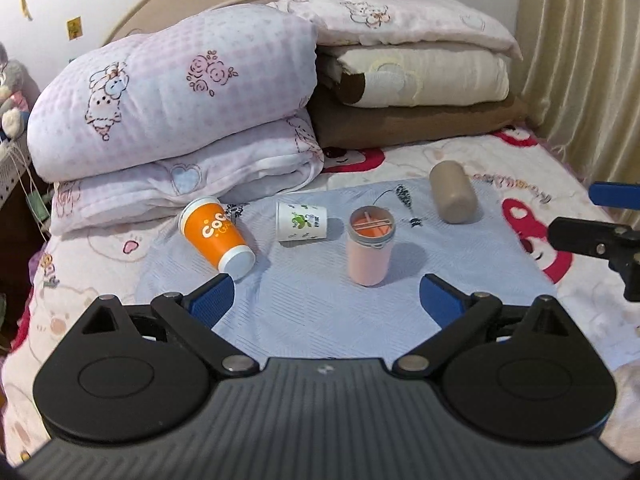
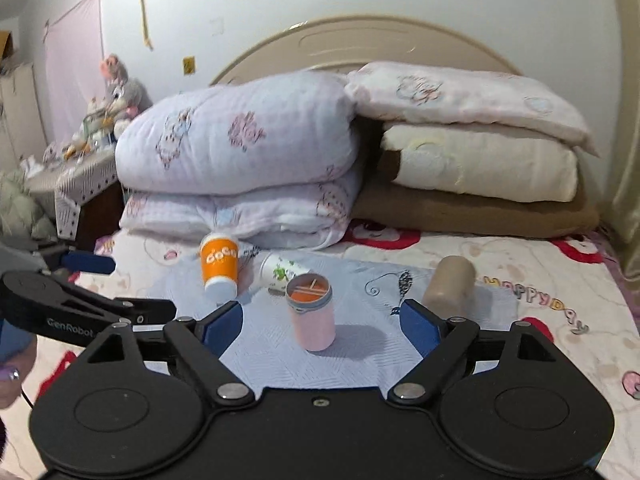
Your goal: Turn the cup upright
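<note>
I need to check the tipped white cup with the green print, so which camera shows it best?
Left wrist: the white cup lies on its side in full view. In the right wrist view, the pink cup partly hides it.

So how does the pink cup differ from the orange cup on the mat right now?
The pink cup stands upright with its mouth facing up; the orange cup lies on its side. The pink cup is plain and straight-walled, while the orange cup tapers, carries white lettering and has a white base band. Both rest on the light blue mat, untouched by either claw.
</note>
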